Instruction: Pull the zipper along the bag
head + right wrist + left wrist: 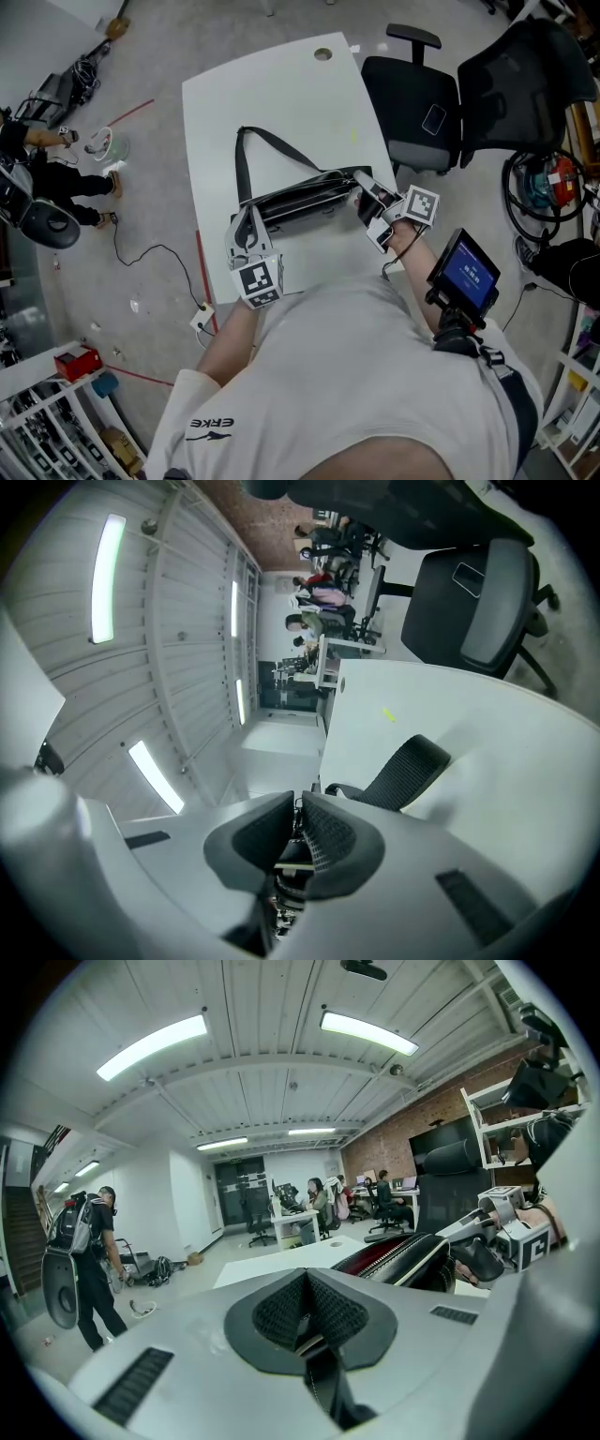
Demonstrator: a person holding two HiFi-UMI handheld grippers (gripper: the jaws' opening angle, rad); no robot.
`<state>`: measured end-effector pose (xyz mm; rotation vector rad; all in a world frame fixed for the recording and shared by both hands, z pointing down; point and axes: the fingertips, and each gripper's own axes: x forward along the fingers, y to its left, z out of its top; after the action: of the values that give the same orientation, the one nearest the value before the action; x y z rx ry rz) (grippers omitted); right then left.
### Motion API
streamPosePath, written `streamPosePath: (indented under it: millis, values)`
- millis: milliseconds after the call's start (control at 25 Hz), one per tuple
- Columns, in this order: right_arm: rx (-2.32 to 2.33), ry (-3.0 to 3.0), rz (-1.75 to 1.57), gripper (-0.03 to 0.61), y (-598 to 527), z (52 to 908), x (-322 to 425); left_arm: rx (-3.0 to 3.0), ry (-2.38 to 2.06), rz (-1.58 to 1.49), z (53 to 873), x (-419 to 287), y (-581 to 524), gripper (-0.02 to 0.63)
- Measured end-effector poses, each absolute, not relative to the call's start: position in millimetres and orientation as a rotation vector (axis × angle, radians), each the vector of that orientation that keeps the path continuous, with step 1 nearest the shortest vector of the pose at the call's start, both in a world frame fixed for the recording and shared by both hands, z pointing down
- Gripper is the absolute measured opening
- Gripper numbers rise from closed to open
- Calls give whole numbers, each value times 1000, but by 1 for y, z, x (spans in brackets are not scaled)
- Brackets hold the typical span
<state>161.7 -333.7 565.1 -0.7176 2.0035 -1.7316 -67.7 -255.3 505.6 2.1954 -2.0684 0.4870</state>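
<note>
So, our bag (300, 200) lies 8-to-2 o'clock: left tongs (246, 230) clamp its 8 end, right tongs (364, 194) pinch narrow on what we reckon is the zipper pull (292, 866) at 2.

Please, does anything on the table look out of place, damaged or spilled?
Nothing stands out. The black bag lies on the white table, its strap looped loosely beyond it. Only a small yellow speck marks the tabletop; I cannot tell what it is.

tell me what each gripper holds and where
left gripper: jaws clamp the black bag at its left end. right gripper: jaws pinch a small piece at its right end, likely the zipper pull.
</note>
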Motion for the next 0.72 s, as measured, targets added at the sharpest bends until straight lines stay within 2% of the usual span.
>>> streamPosePath:
  millis: [720]
  values:
    - [-898, 2162, -1661, 9, -334, 541, 146, 2216, -2061, 470, 515, -65, -261, 2]
